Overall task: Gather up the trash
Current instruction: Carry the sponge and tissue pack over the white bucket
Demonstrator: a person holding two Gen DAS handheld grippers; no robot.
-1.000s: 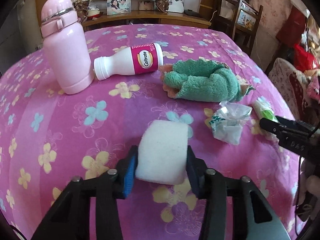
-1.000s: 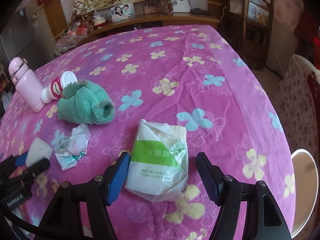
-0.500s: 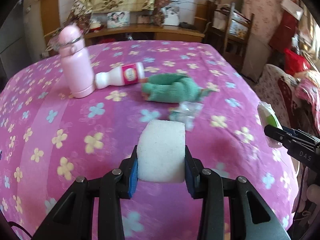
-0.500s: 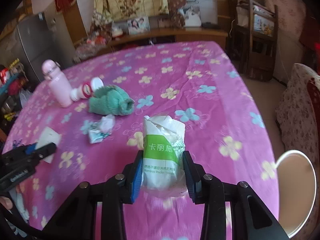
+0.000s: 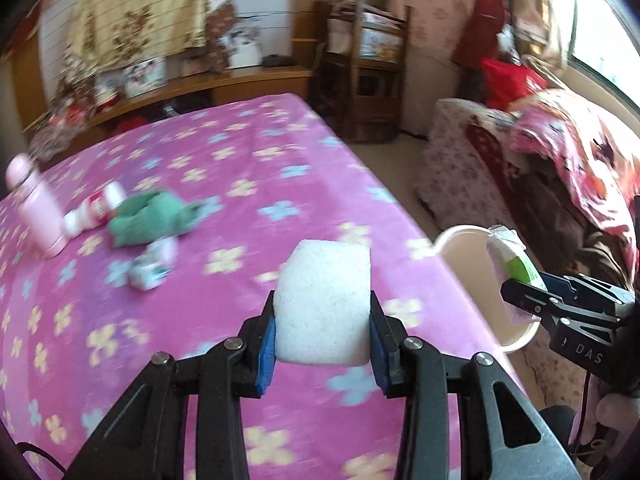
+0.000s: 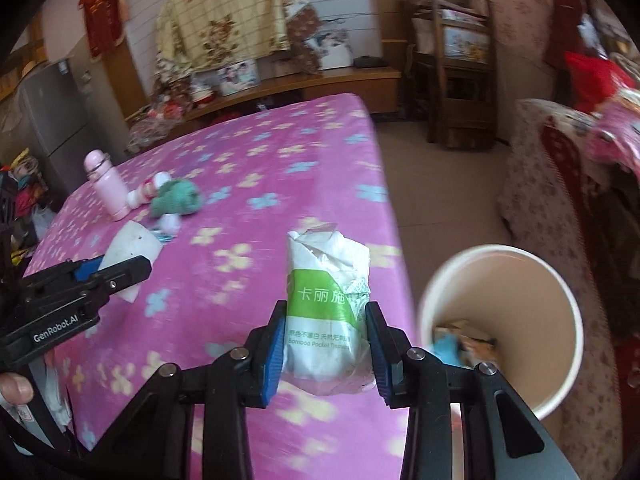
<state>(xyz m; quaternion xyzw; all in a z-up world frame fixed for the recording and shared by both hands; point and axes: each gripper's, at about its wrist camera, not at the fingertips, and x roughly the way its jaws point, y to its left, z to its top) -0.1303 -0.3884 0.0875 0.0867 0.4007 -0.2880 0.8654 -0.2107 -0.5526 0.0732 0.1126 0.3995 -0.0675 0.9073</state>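
My left gripper (image 5: pixel 322 322) is shut on a white sponge block (image 5: pixel 324 300), held above the pink flowered tablecloth (image 5: pixel 200 184) near its right edge. My right gripper (image 6: pixel 326 342) is shut on a white and green tissue pack (image 6: pixel 326 304), lifted beside the table's edge. A white bin (image 6: pixel 500 328) stands on the floor just right of that pack, with scraps in its bottom. In the left wrist view the bin (image 5: pixel 468 264) shows behind the right gripper. A crumpled wrapper (image 5: pixel 154 264) lies on the cloth.
A pink flask (image 5: pixel 38 208) stands at the far left, with a white Caltrate bottle (image 5: pixel 96 208) lying next to it and a green towel (image 5: pixel 152 220) beside that. A flower-covered chair (image 6: pixel 560 208) stands right of the bin. Wooden shelves (image 6: pixel 456 68) stand behind.
The right jaws closed on the tissue pack and lifted it. Both grippers swung right with their loads, off the middle of the table to its edge, and the bin came into view.
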